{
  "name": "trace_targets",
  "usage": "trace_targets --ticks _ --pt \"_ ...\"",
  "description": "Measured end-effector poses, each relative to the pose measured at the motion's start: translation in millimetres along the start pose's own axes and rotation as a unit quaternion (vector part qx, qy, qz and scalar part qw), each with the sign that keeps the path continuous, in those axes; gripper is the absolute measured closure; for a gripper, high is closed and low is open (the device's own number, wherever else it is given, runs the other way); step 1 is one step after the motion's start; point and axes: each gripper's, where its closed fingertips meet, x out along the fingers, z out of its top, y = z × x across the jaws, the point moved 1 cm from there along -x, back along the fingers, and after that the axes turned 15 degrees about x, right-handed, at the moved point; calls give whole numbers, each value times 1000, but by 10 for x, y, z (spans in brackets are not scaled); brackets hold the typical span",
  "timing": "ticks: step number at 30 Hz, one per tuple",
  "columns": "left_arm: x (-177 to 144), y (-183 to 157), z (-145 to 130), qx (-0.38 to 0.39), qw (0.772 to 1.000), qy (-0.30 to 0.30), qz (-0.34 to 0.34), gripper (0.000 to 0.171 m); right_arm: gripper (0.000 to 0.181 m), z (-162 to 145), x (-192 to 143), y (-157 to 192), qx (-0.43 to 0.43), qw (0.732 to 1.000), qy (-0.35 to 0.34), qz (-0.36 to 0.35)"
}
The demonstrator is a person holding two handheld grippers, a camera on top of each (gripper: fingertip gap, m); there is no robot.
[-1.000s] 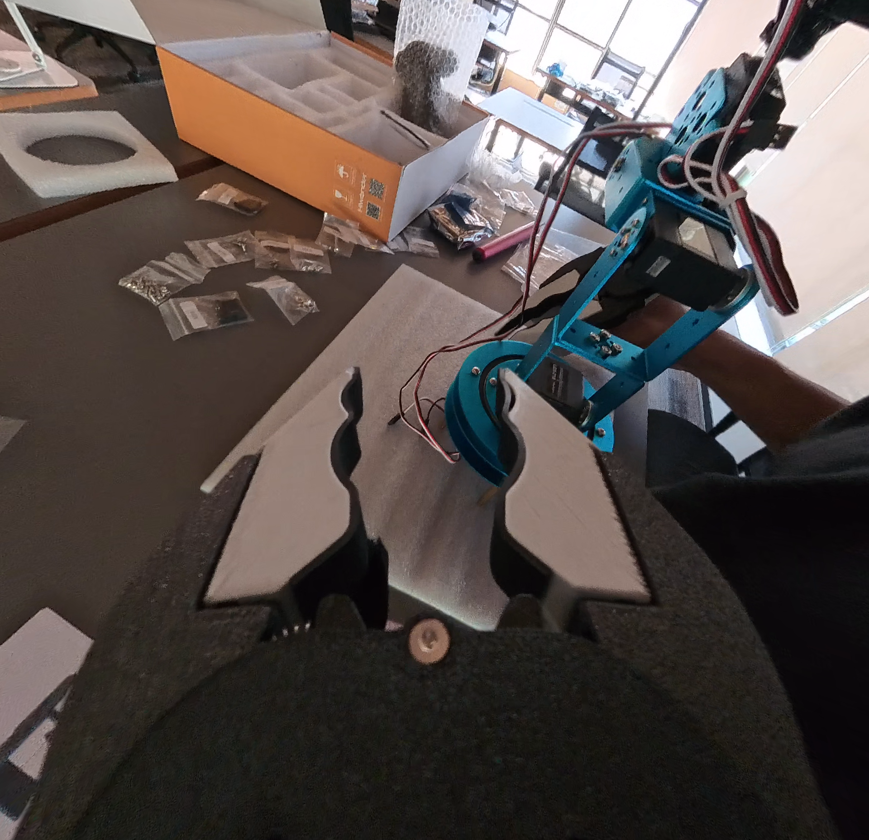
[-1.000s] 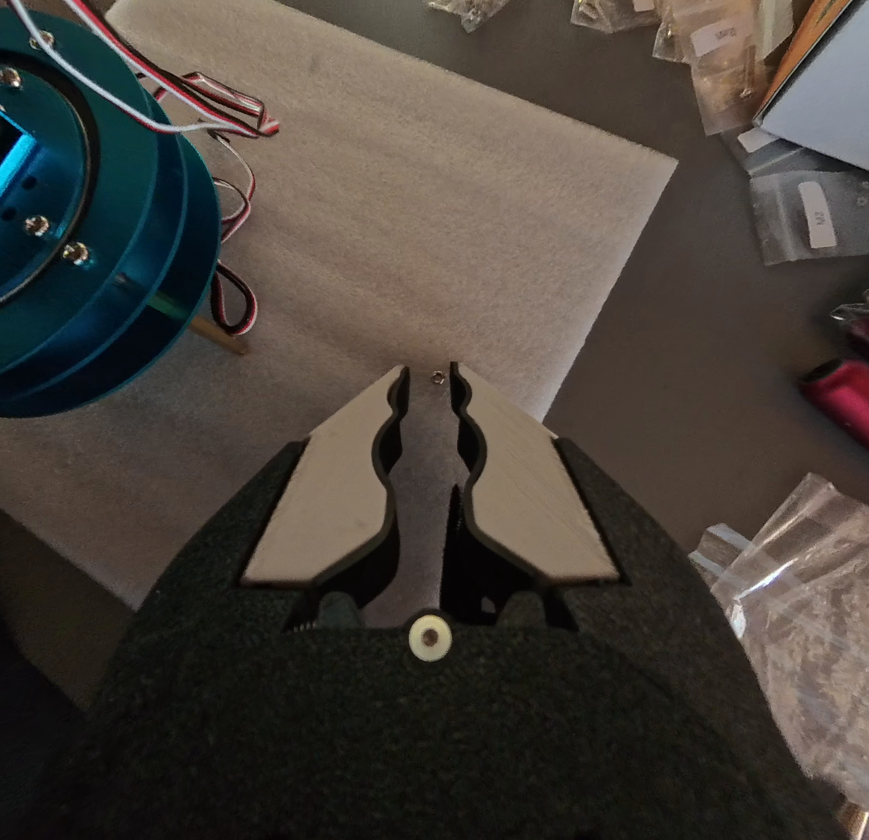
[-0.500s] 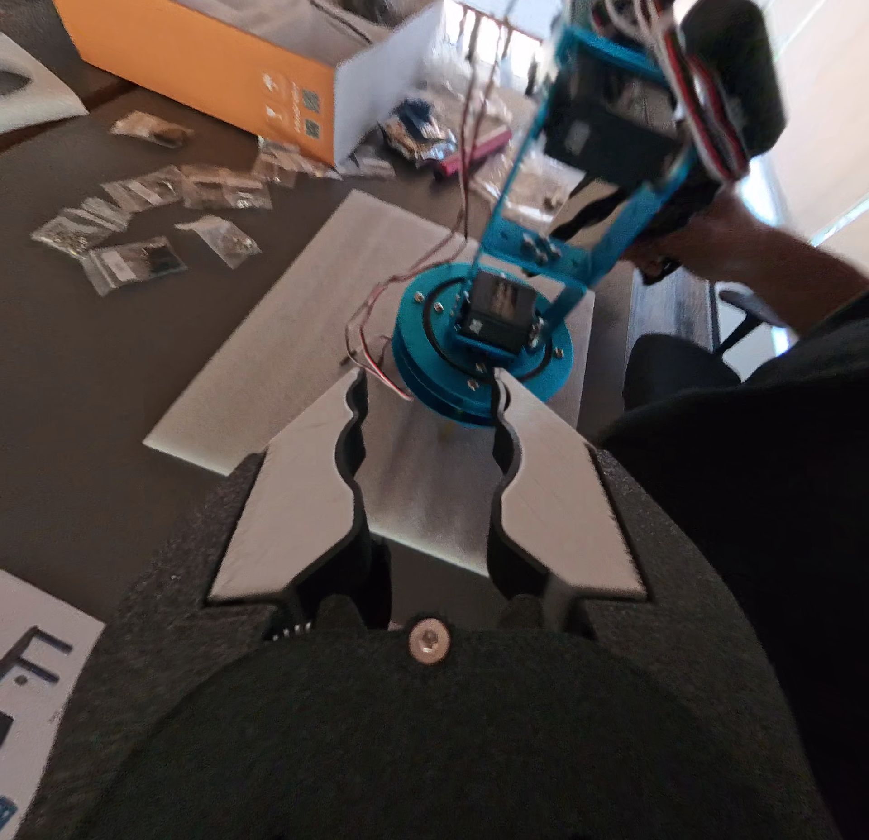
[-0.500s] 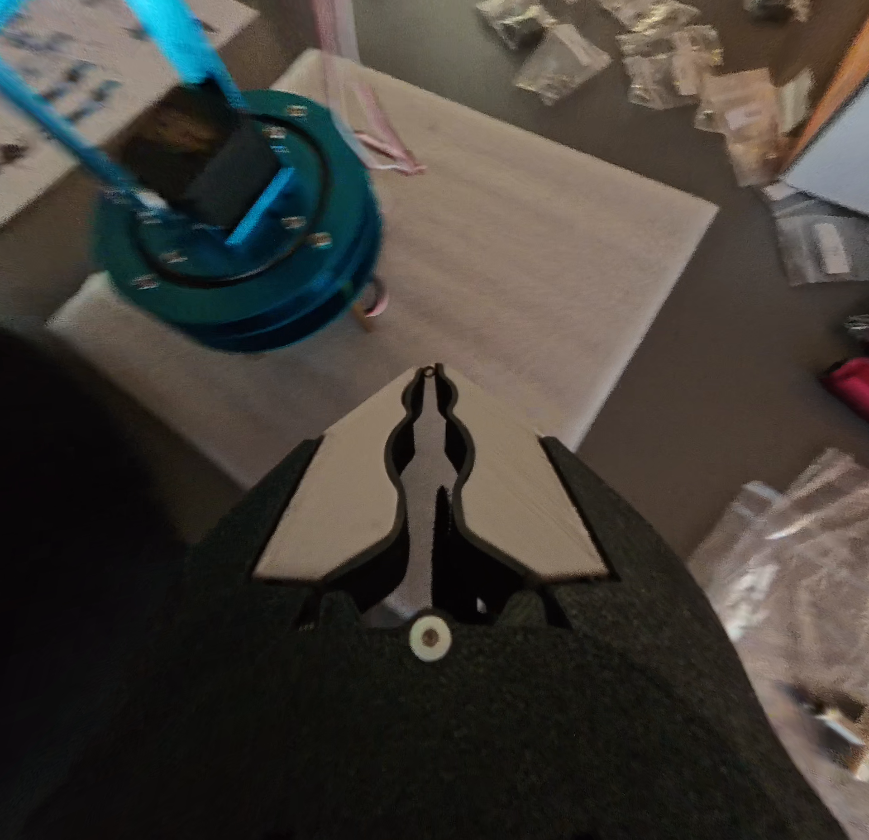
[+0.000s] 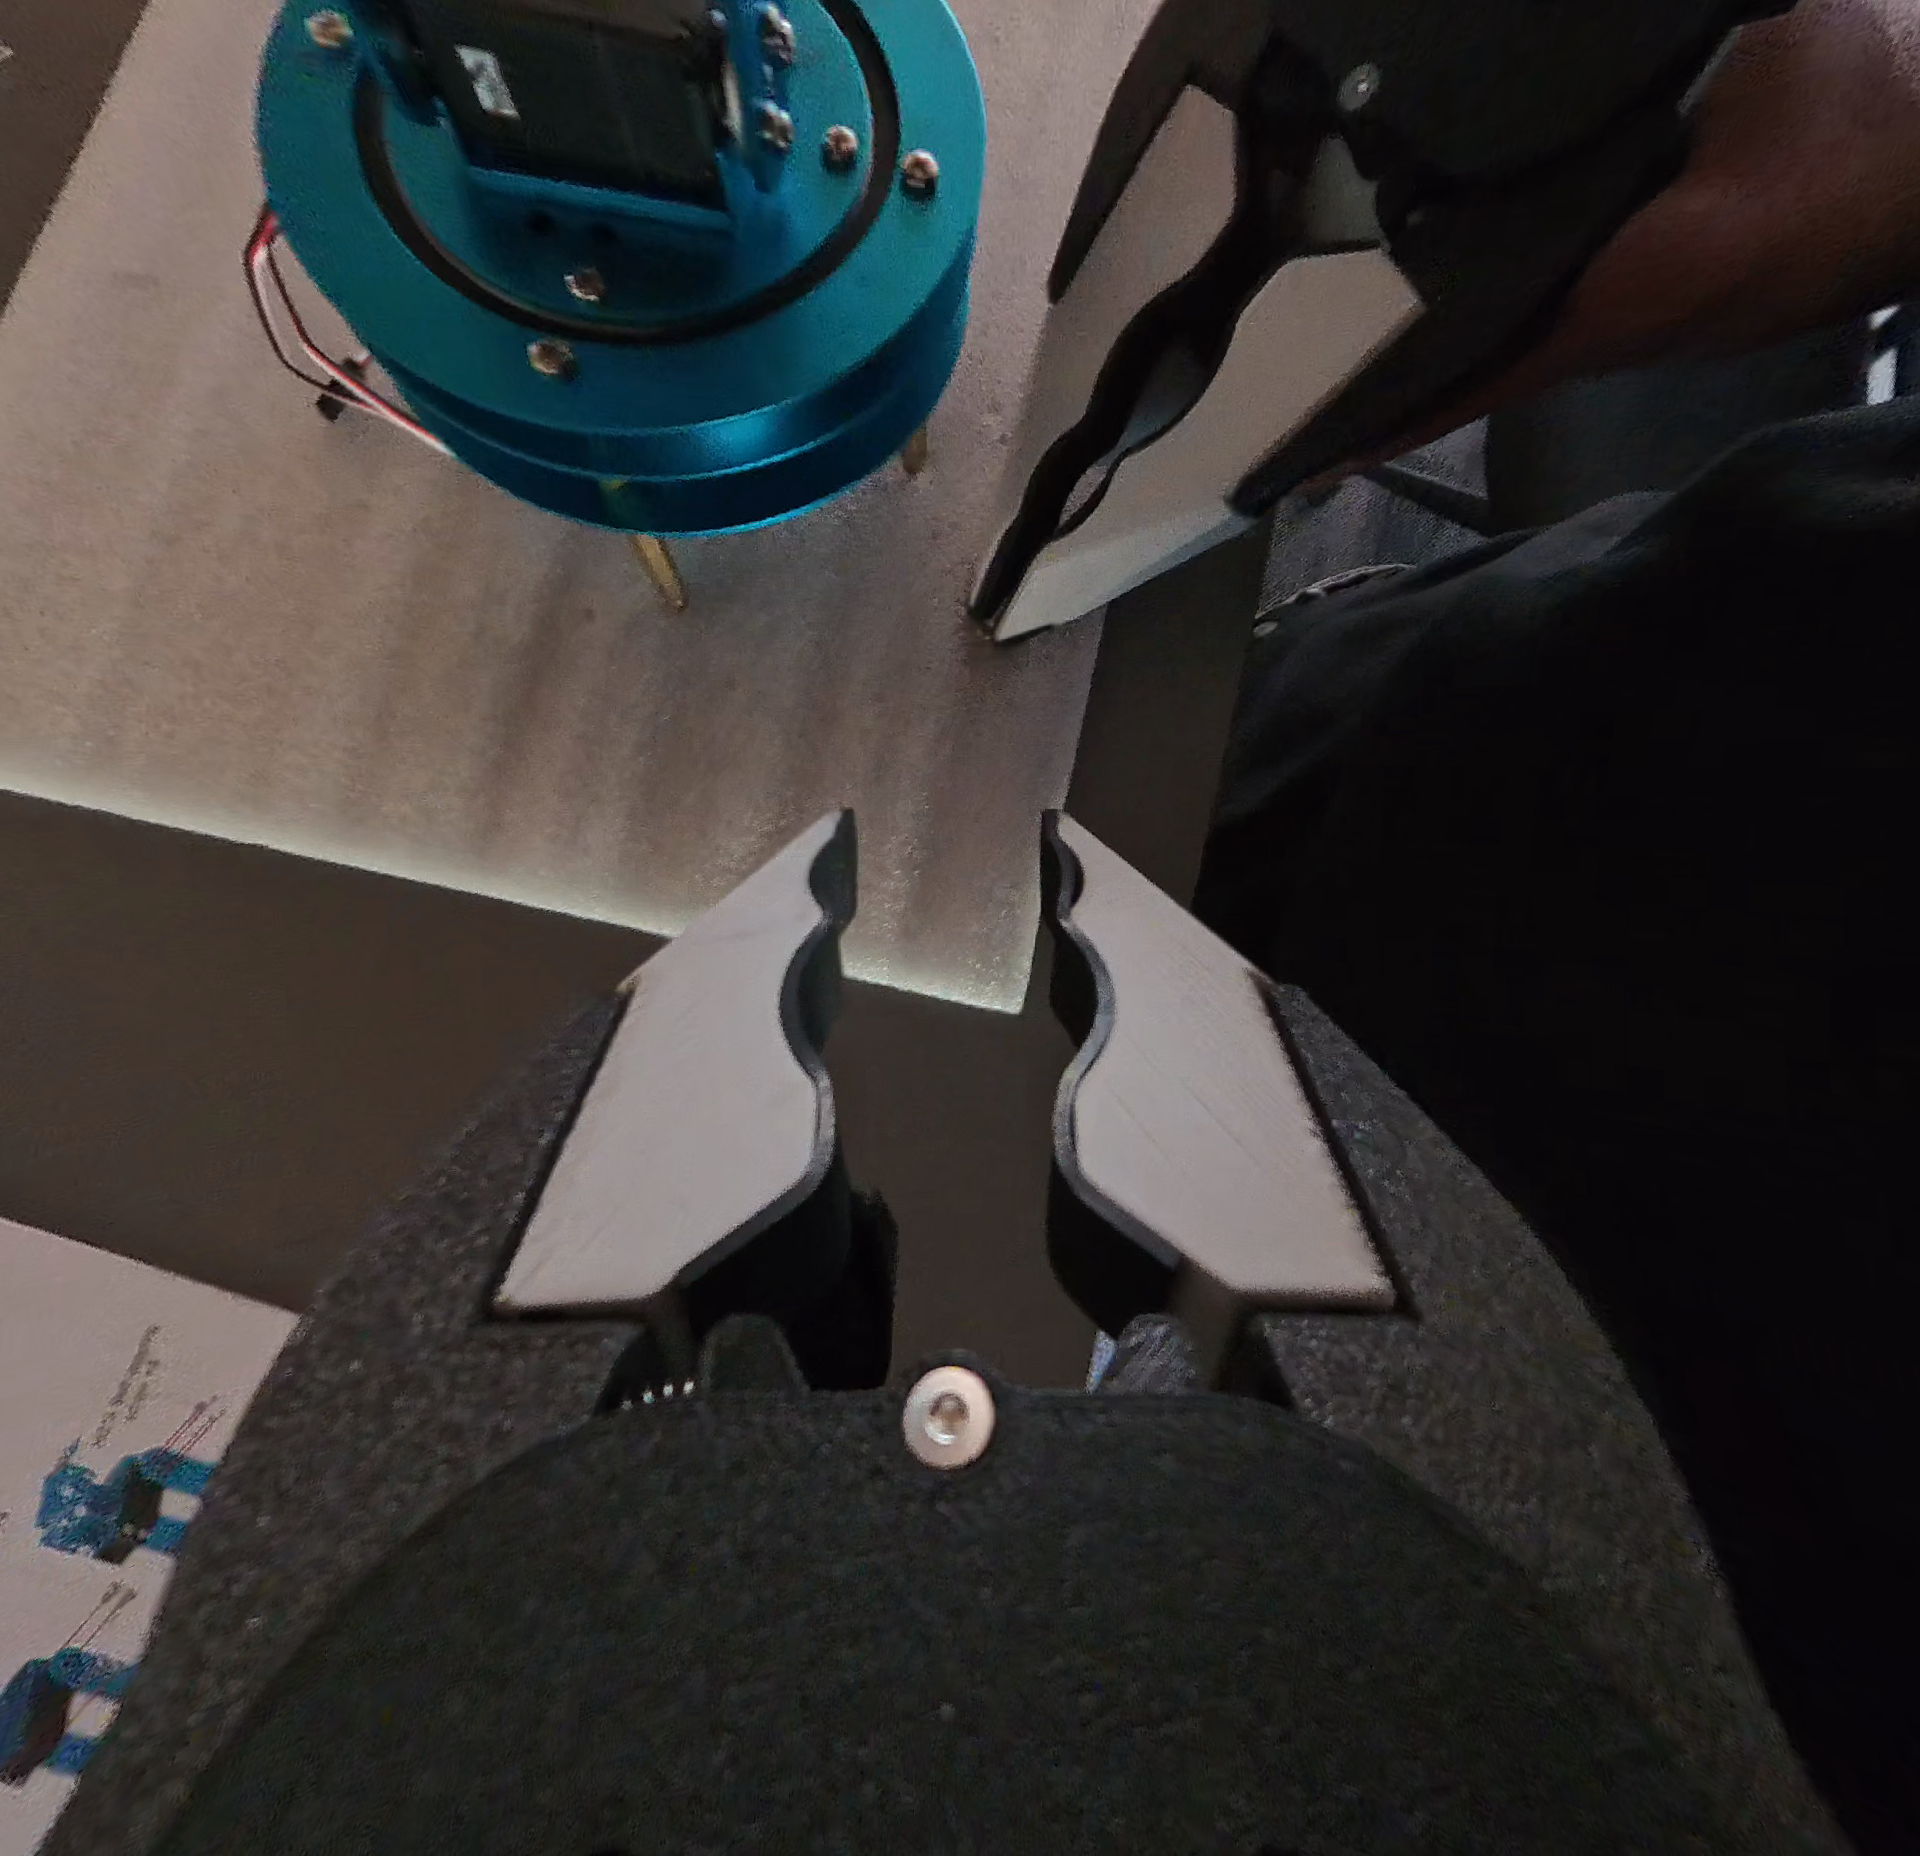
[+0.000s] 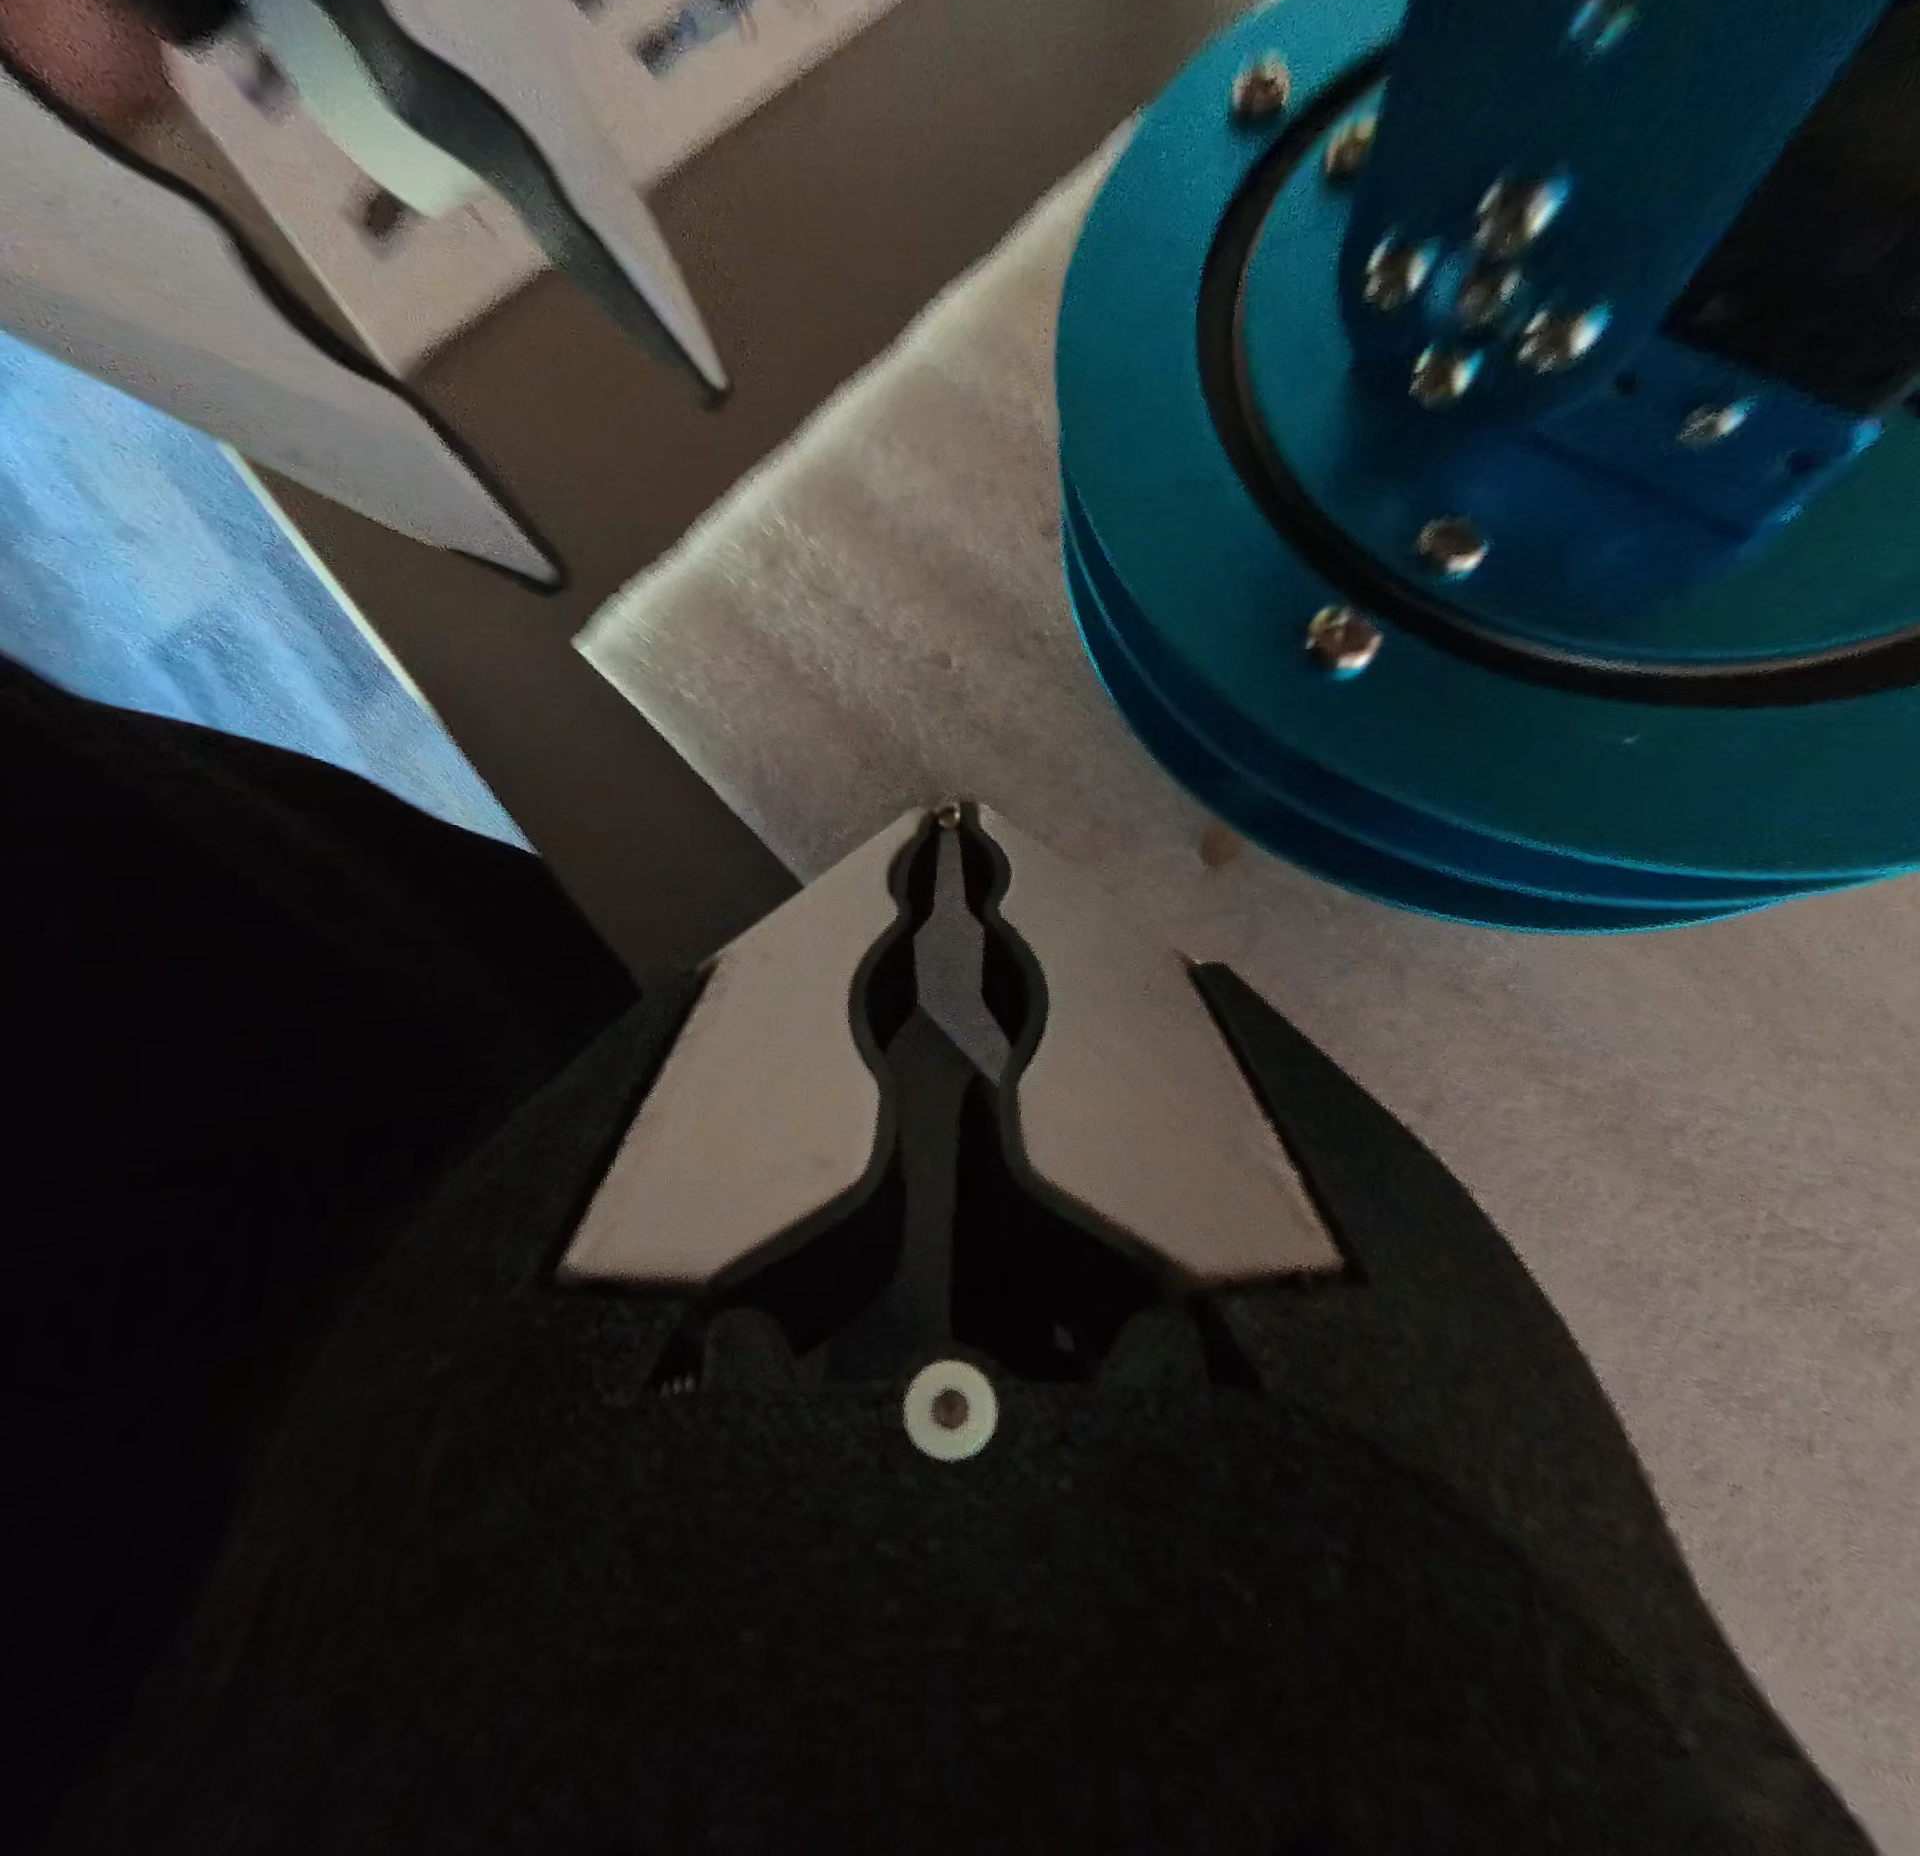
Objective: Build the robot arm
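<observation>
— What has changed since a second ago?

— My right hand-held gripper (image 6: 951, 819) has closed; a tiny metal piece (image 6: 948, 815), too small to name, is pinched at its tips, which hang over the white foam sheet (image 6: 831, 601) near its corner. My left hand-held gripper (image 5: 948, 830) has pulled back from the blue round base (image 5: 623, 248) to the sheet's edge.

— And the left one's state?

— Parted and empty. The base stands on the foam on brass legs (image 5: 660, 570), on the dark counter (image 5: 260, 1027), just beside my right tips
</observation>
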Motion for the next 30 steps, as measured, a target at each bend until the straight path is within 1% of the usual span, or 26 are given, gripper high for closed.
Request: trace_targets --ticks 2,3,4,6,9,12,15,20,25,30 --pt "79 -59 19 11 1000 8 5 143 174 27 -13 -14 -4 1000 -15 -4" --pt "128 -70 47 17 1000 11 10 145 165 29 -46 -29 2 1000 -17 -5" --pt "177 -74 85 21 1000 12 15 145 161 27 -93 -21 8 1000 -19 2" --pt "280 -76 185 19 1000 5 15 145 161 51 -242 -5 14 999 -38 18" --pt "419 0 289 2 1000 5 27 149 164 18 -480 -165 26 998 -55 -13" --pt "536 1 299 -19 1000 14 12 153 167 -97 -674 -348 45 996 -56 -50" --pt "621 -35 266 -22 999 28 -6 153 169 -199 -805 -460 72 993 -66 -67" --pt "714 -49 192 -19 998 56 -19 153 169 -293 -894 -531 103 989 -77 -68" --pt "726 -39 174 -9 998 62 -15 157 170 -315 -921 -566 86 991 -62 -76" --pt "730 -50 176 40 997 73 -4 156 170 -239 -941 -571 77 993 -63 -66"
